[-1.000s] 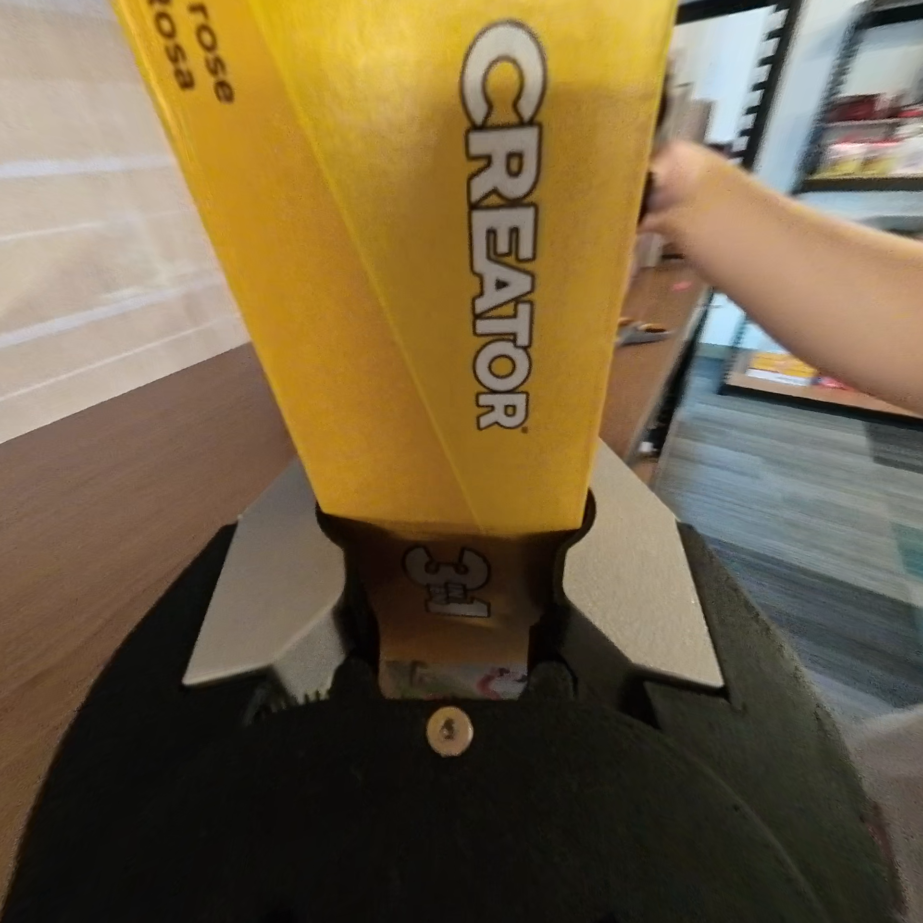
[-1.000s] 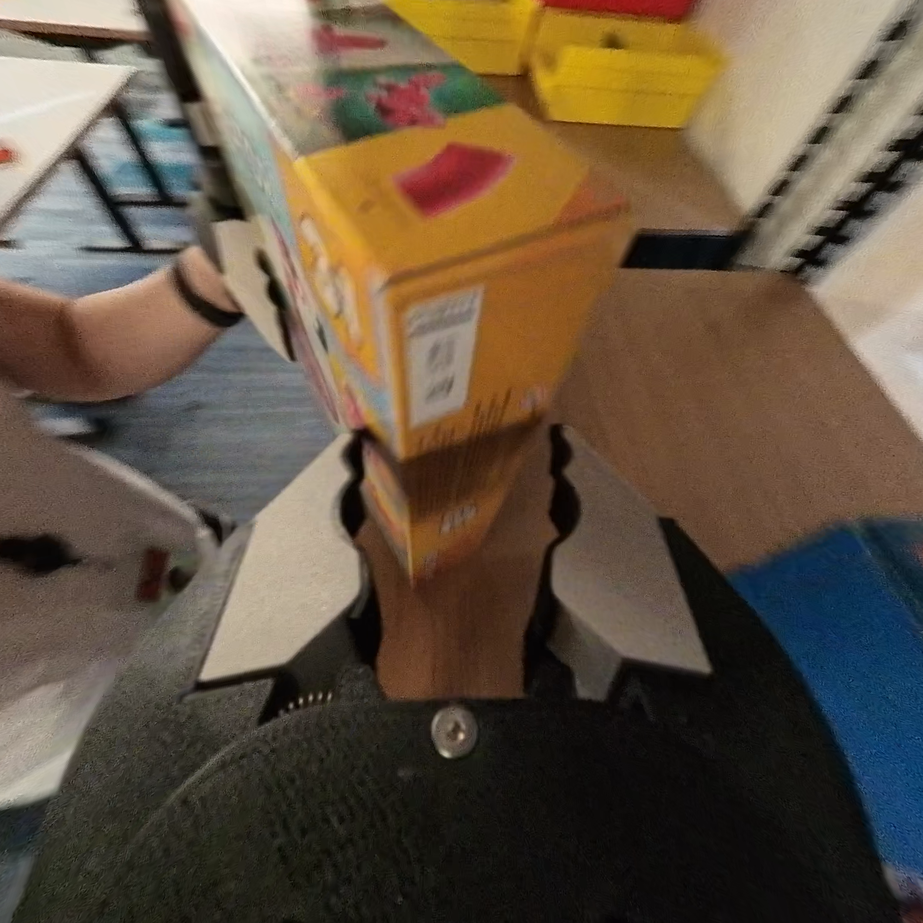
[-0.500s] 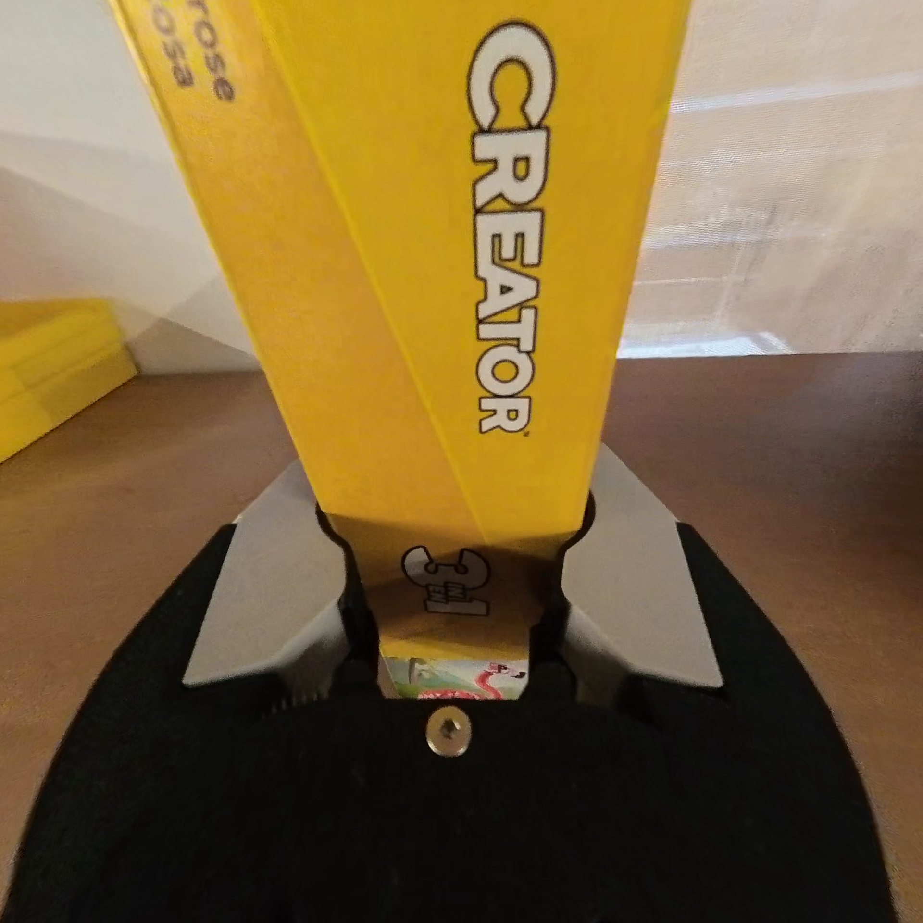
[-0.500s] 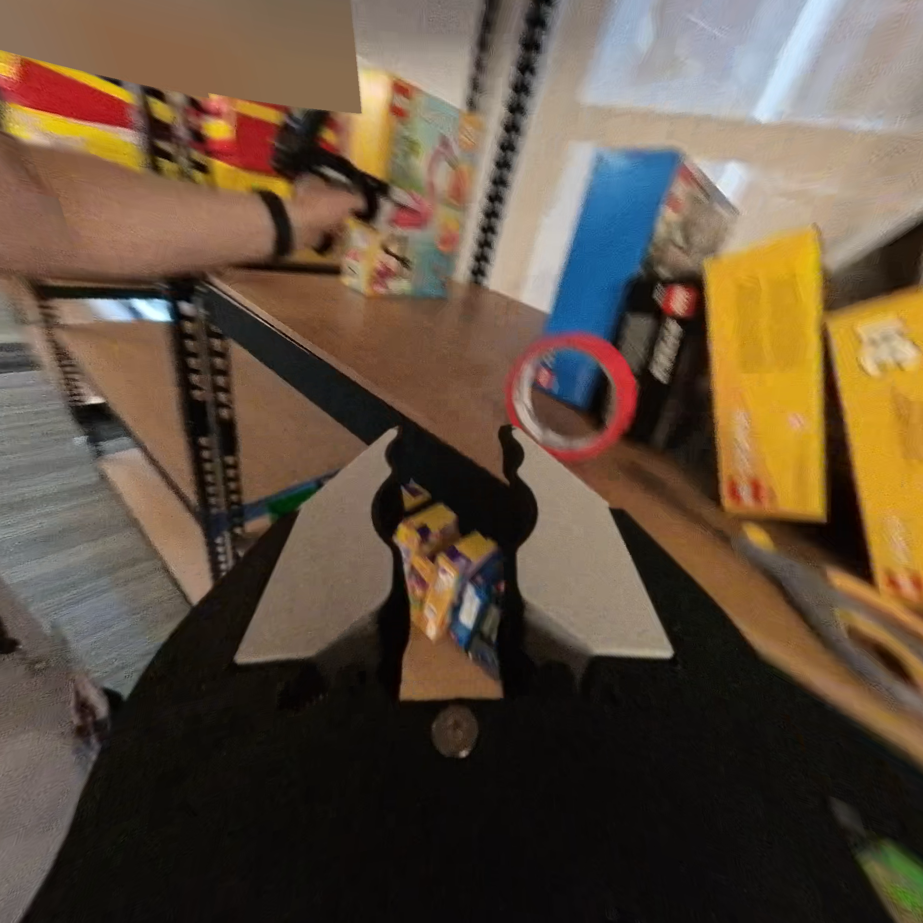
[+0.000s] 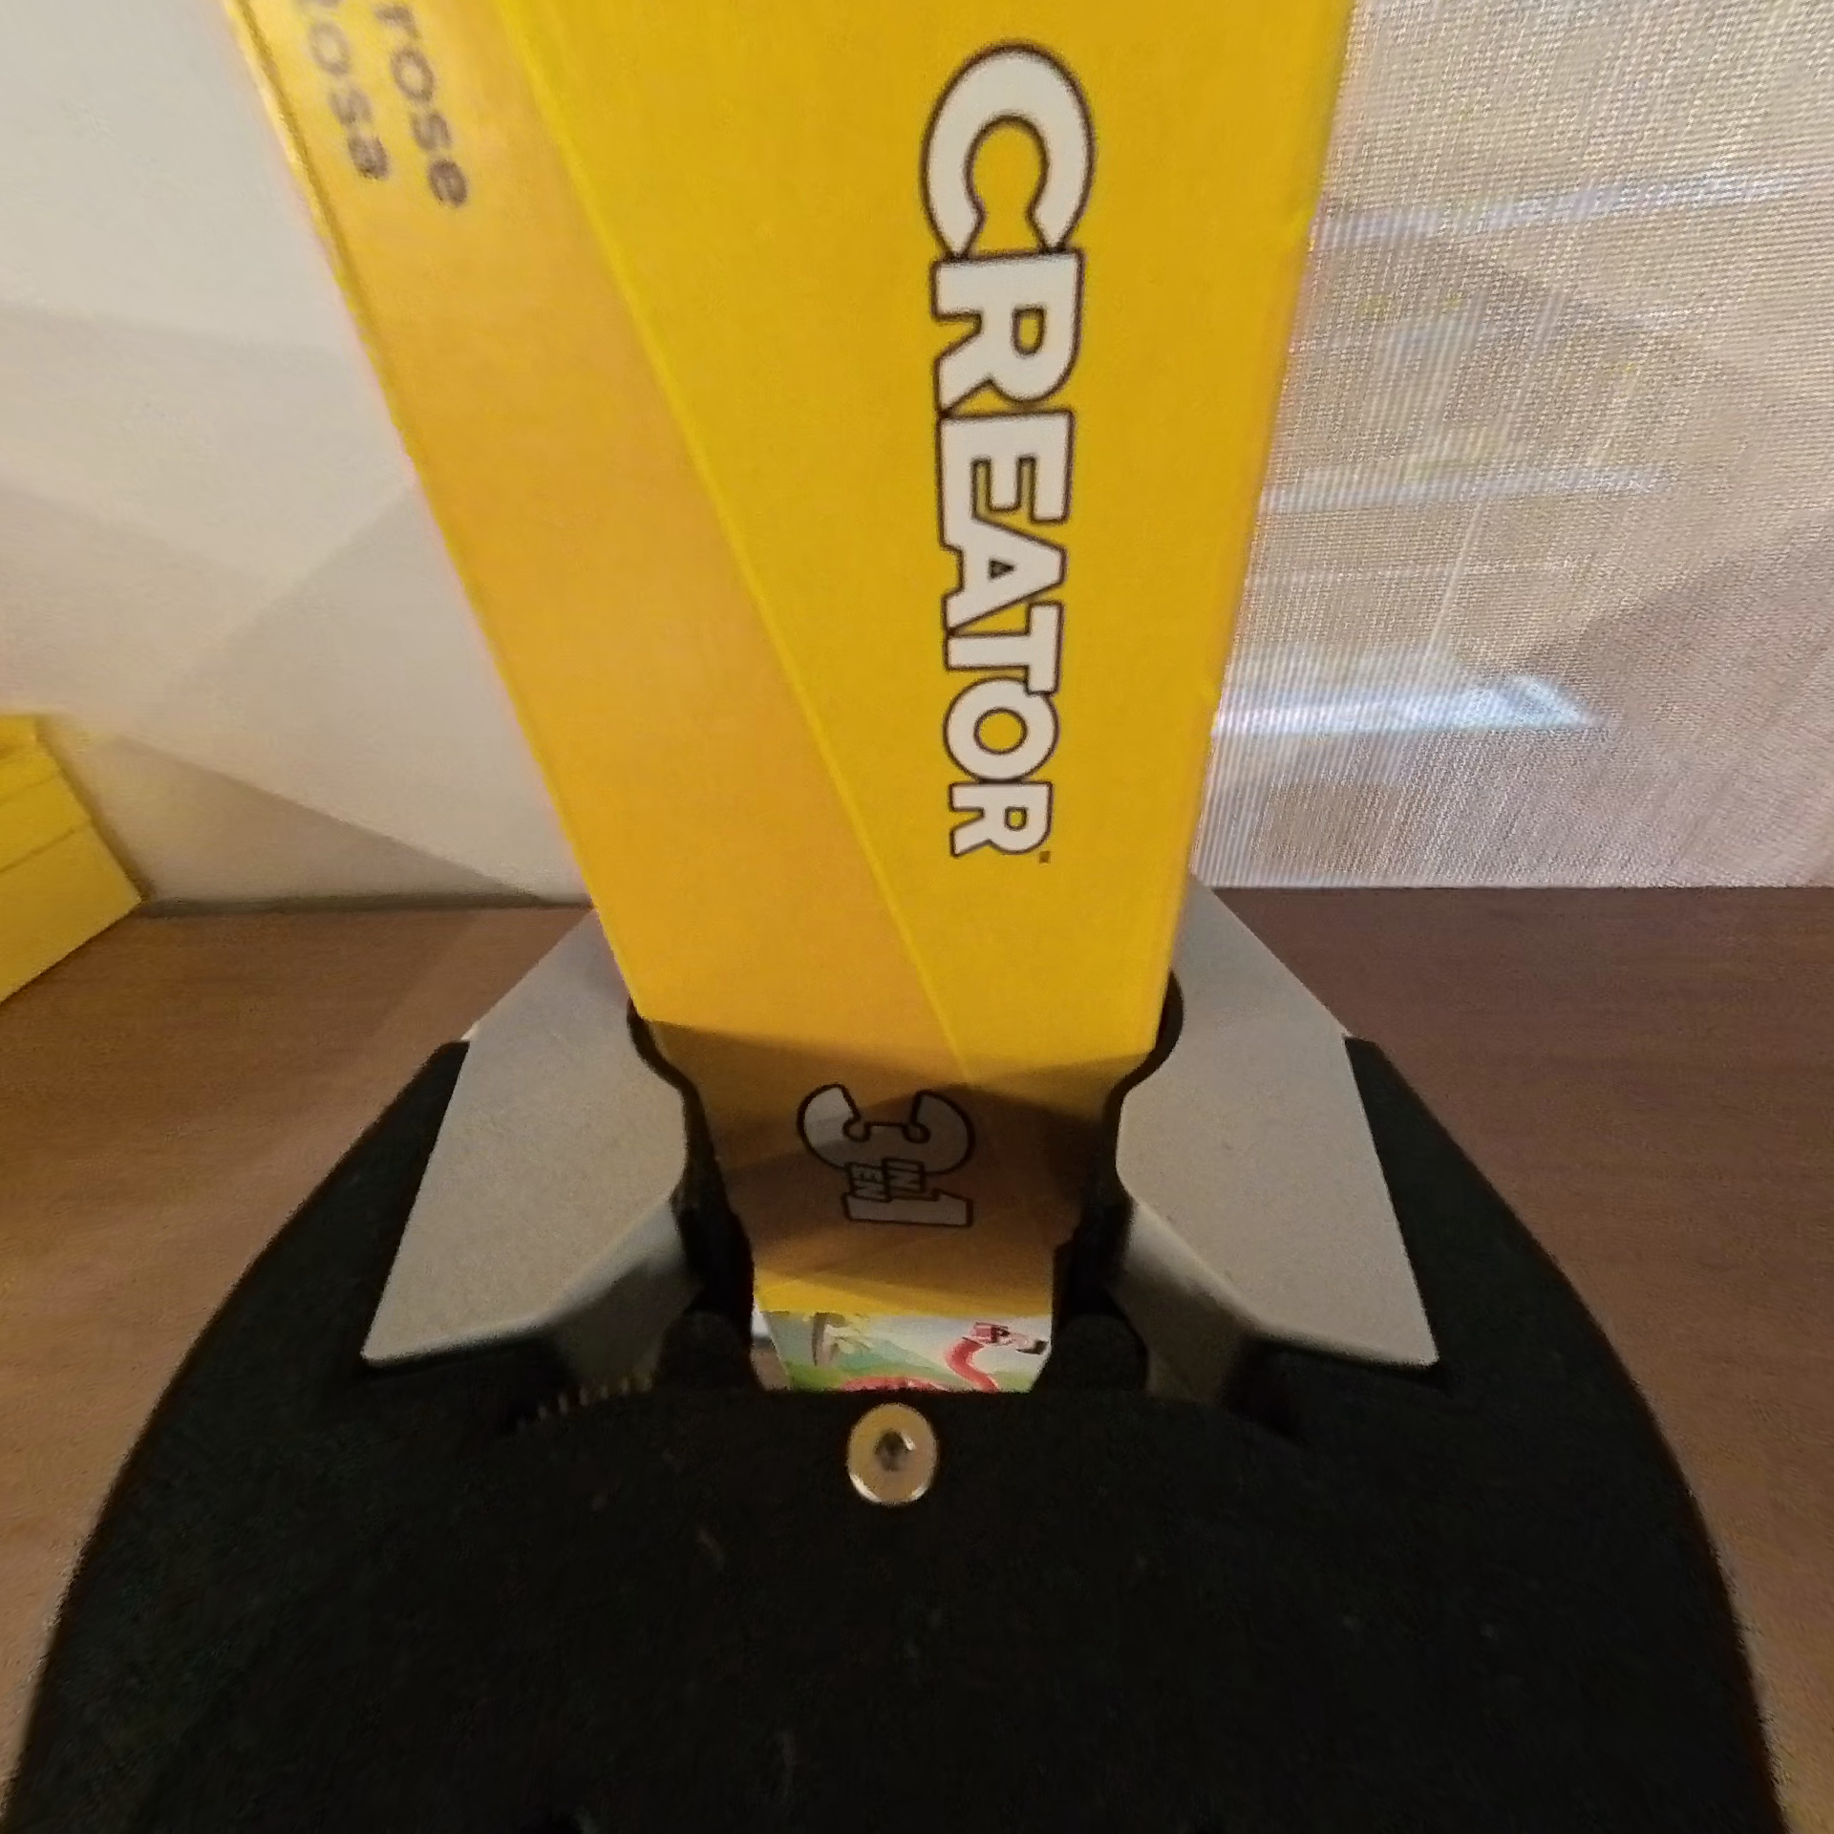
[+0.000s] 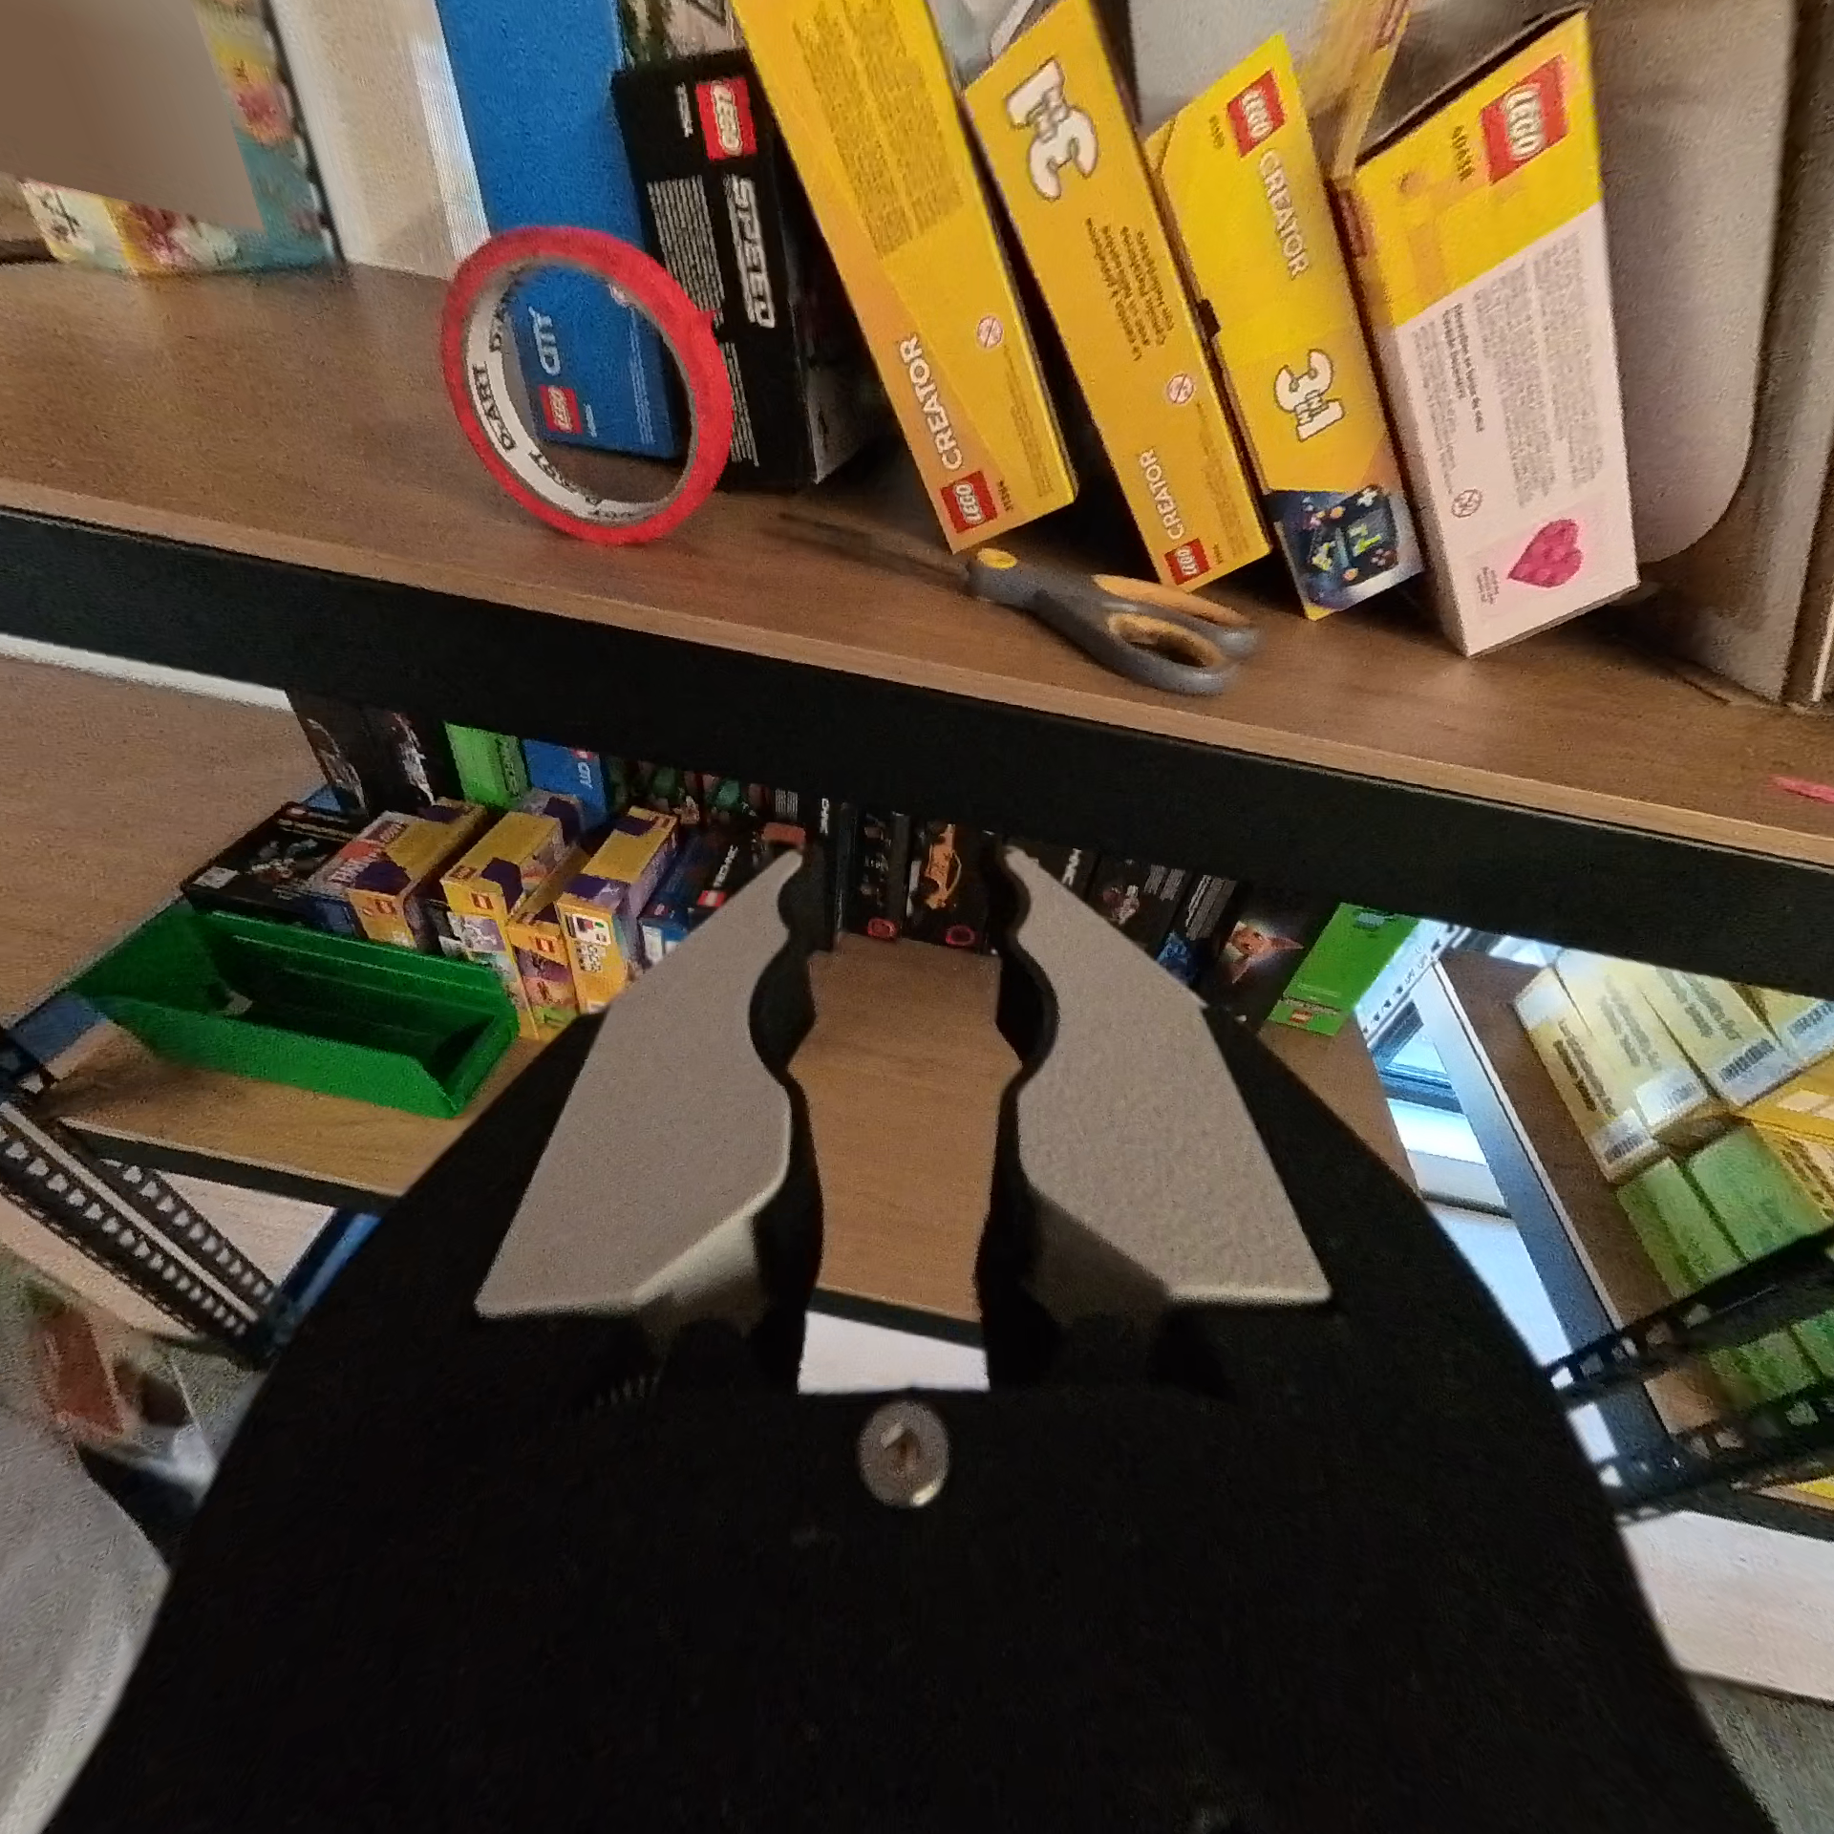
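Clearly the left gripper [image 5: 898, 1112] clamps a tall yellow box [image 5: 853, 556] rising toward 12 o'clock above the wooden shelf [image 5: 1588, 1042]; gripped low, it could tip. Right gripper [image 6: 898, 903] is parted, empty.

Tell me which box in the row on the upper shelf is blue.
It is the blue box at the left end of the row, behind the red tape roll; its neighbour is black and the others are yellow.

Left wrist view: yellow box [image 5: 844, 595] blocks frame centre; bare brown shelf [image 5: 1538, 1042] either side. Right wrist view: upper shelf's left end bare; red tape roll [image 6: 586, 382], scissors [image 6: 1112, 610], leaning boxes [image 6: 1141, 298] crowd centre-right.
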Demonstrator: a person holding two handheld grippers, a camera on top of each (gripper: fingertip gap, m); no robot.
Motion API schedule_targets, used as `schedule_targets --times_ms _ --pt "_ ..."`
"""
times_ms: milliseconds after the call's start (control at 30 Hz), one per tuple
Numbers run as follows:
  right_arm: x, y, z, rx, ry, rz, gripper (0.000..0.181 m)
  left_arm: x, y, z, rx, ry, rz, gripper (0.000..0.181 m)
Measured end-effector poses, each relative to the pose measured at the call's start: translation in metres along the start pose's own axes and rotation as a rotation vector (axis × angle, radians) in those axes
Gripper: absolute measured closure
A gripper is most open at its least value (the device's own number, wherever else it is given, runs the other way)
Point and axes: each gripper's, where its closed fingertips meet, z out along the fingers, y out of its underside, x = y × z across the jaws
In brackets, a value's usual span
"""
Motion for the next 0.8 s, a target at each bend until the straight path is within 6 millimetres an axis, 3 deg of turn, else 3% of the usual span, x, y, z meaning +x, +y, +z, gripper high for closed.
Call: schedule_targets --times_ms 200,433,567,800 --pt "-0.016 0.007 0.024 -0.063 0.014 -0.039 0.150 0.004 -0.006 0.022 0.052 -0.021 -0.005 0.093" --pt "-0.038 0.008 0.043 -0.132 -0.001 -0.171 0.148 0.006 -0.006 0.018 0.048 -0.102 -0.005 0.094" --pt "-0.048 0.011 0.049 -0.160 -0.022 -0.217 0.147 0.010 -0.011 0.019 0.142 -0.047 0.027 0.094" --pt "-0.065 0.005 0.063 -0.161 -0.098 -0.236 0.147 0.015 -0.001 0.013 0.001 -0.026 -0.026 0.097"
